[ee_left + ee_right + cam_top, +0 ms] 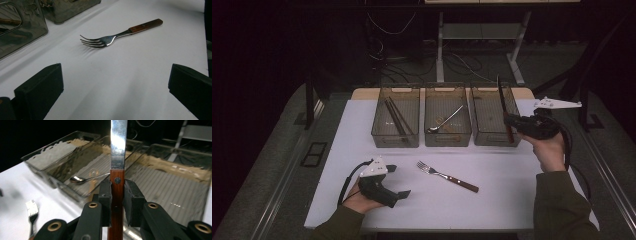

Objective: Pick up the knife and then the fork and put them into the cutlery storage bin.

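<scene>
A knife (117, 177) is clamped by its wooden handle in the right tongs (117, 192) at the frame's right, over the rightmost bin (493, 136) — presumably for sorting. The left tongs (115, 85) are held wide open and empty, lower left, aimed at the fork (447, 176) on the desk (512, 200).

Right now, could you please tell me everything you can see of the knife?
The knife has a plain shiny metal blade and a reddish-brown wooden handle with a round rivet. It stands nearly upright, blade up. The right gripper is shut on its handle just below the blade, holding it in the air over the rightmost bin; nothing else touches it.
</scene>
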A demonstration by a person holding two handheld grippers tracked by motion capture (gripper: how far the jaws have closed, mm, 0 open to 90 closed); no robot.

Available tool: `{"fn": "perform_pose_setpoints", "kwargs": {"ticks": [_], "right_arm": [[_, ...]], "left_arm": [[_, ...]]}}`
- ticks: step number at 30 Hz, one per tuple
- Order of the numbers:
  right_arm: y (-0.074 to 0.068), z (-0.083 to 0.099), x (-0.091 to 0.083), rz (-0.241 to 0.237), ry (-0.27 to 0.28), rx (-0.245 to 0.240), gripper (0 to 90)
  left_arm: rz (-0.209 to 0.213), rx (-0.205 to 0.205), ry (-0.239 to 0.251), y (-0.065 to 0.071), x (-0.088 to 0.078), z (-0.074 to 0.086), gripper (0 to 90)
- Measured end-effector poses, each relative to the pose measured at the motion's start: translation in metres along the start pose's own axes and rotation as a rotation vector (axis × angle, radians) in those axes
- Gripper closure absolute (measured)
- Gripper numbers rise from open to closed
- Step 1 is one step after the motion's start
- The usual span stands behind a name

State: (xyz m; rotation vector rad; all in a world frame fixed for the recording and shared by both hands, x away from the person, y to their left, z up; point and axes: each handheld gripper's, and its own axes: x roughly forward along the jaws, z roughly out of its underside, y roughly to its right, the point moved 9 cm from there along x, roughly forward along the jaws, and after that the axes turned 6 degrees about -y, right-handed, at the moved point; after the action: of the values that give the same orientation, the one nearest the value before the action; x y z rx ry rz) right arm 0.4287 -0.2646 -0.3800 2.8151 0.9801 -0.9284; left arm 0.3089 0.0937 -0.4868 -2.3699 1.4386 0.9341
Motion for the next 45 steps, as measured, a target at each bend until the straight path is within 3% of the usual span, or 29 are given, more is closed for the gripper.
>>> {"fn": "perform_pose_setpoints", "kwargs": {"ticks": [10,18,33,45], "right_arm": [[0.030,-0.018,0.009,0.077,0.019,0.032,77.4],[0.053,-0.019,0.024,0.117,0.020,0.058,77.3],[0.073,0.014,0.056,0.199,-0.164,0.044,77.3],[0.078,0.031,0.060,0.232,-0.264,0.019,77.1]], "left_arm": [[0.002,0.009,-0.006,0.001,0.000,0.000,0.0],[0.000,0.016,-0.010,0.001,0.001,0.001,0.0],[0.001,0.031,-0.024,0.003,0.003,0.002,0.0],[0.003,0.027,-0.027,0.004,0.004,0.002,0.0]]}}
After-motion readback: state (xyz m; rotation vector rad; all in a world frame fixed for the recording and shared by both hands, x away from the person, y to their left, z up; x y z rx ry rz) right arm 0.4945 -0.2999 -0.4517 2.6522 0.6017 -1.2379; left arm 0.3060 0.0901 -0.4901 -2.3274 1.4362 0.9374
